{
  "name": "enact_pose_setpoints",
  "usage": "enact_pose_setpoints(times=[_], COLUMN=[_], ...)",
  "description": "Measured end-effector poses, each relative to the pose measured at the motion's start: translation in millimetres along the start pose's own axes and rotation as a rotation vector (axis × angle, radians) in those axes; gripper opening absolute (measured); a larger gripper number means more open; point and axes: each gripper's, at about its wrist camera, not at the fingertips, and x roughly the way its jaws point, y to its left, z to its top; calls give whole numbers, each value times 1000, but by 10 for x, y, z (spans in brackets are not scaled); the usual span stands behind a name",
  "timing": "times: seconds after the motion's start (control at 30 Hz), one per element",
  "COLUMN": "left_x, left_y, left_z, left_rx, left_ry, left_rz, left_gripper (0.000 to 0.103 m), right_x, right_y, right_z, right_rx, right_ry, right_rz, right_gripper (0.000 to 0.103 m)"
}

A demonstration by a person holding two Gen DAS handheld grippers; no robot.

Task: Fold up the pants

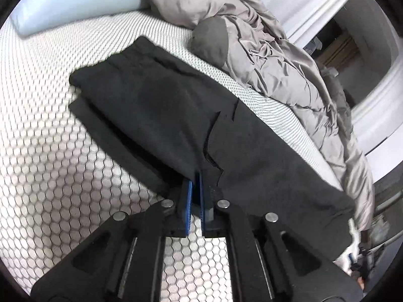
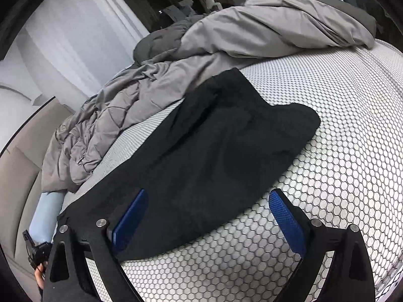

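The black pants (image 1: 161, 115) lie spread on the bed, on a mattress (image 1: 50, 166) whose cover has a white honeycomb pattern. They are already doubled over: in the left wrist view one layer lies on another, with the lower layer's edge showing along the side toward the pale blue pillow (image 1: 75, 2). In the right wrist view the pants (image 2: 221, 136) stretch from the near edge of the mattress (image 2: 352, 130) toward the bedding behind them, with a rounded fold at their far right.

The left gripper (image 1: 196, 183) is closed on the near edge of the pants, its two blue pads drawn close together with the black cloth pinched between their tips. The cloth rises in a small ridge from that pinch.

The right gripper (image 2: 209, 206) has its jaws spread wide. Its left blue pad is over the near edge of the pants, while its right pad is over the bare mattress just beside the pants; neither pad presses on the cloth.

Beyond the pants a crumpled grey duvet (image 1: 277, 58) is heaped along the far side of the bed, its hem just beside the pants' far edge. White curtains (image 2: 75, 32) hang behind the duvet (image 2: 226, 40).
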Motion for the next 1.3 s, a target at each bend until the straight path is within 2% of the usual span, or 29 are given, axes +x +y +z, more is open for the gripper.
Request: enact_pose_setpoints(times=[0.1,0.17,0.2,0.23,0.33,0.43,0.53,0.57,0.63,0.73,0.83,0.97,1.0,1.03,1.07,1.1,1.17,1.3], left_x=[-204,-335,-346,-346,-213,45,163,187,230,207,125,59,46,46,36,22,-38,-202], left_y=[56,94,119,154,209,240,222,199,192,208,155,71,69,53,50,54,91,179], left_z=[3,-38,-57,-78,-112,-112,-80,-67,-55,-56,-35,-28,-37,-33,-33,-26,-27,-92], left_rx=[-22,-21,-33,-54,-106,-158,-189,-189,-200,-231,-199,-159,-158,-156,-151,-148,-156,-131], left_ry=[-16,-28,-20,-10,43,86,50,37,24,-8,-45,-80,-82,-83,-84,-84,-84,-99], left_rz=[-32,-40,-47,-59,-113,-92,-90,-72,-39,-34,-37,-25,-20,-16,-15,-17,-37,-29], left_gripper=[11,26,41,46,46,46,46,44,28,10,5,3,3,2,2,2,2,2], right_x=[-12,-51,-71,-90,-88,-46,15,29,66,165,240,345,403,472,573,705,792,469], right_y=[-36,-29,-14,2,47,91,68,20,-107,-346,-551,-696,-730,-754,-772,-807,-823,-633], right_z=[12,14,8,-1,-41,-66,-57,-34,3,36,72,221,265,294,324,341,336,356], right_rx=[31,30,22,15,0,-14,-28,-7,49,111,202,278,301,317,330,351,367,246], right_ry=[5,5,4,6,41,71,100,108,115,138,137,41,16,9,21,58,81,19], right_rz=[7,12,12,14,47,71,71,72,71,-11,40,137,166,181,191,177,162,142], right_gripper=[98,98,98,98,98,98,98,98,98,98,98,95,83,50,28,18,13,8])
